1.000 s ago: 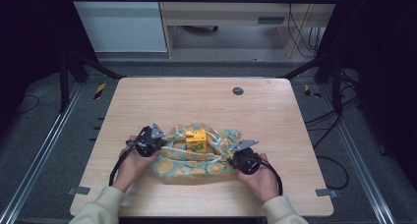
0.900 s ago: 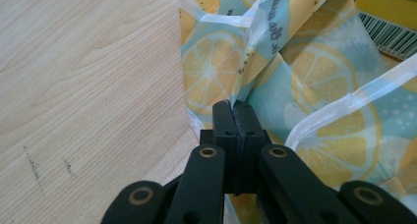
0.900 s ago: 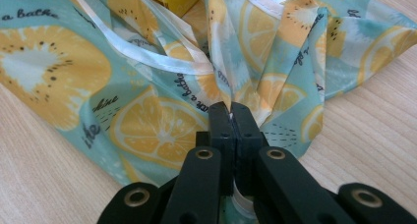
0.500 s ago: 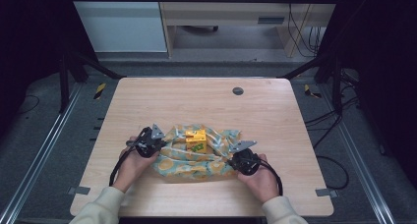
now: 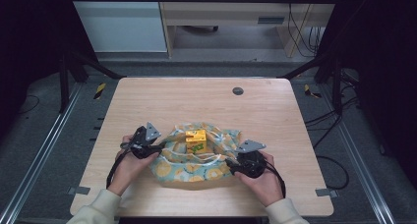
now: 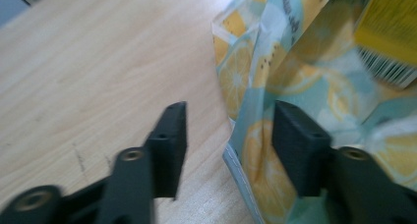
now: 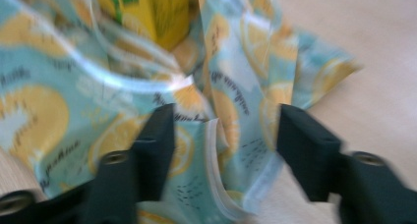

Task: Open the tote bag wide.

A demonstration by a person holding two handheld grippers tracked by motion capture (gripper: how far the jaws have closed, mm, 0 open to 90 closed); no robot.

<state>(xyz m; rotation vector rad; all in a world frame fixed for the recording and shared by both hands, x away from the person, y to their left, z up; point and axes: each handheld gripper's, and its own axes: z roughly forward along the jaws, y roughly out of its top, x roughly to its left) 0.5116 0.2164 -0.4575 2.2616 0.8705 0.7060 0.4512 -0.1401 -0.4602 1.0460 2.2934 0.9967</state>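
Note:
A teal cloth bag with a lemon print lies rumpled near the table's front edge, and a yellow carton stands in its open mouth. My left gripper is at the bag's left edge, jaws open, with the folded cloth edge between them. My right gripper is at the bag's right side, also open, with a fold of cloth in the gap. The carton sits just beyond that fold. A corner of the carton is at the upper right of the left gripper view.
The wooden table has a round dark grommet at its back middle. Bare wood runs behind and to both sides of the bag. Dark frame legs and cables stand beyond the table's edges.
The right gripper has shifted slightly toward the bag's right edge. The left gripper and the carton stay where they were.

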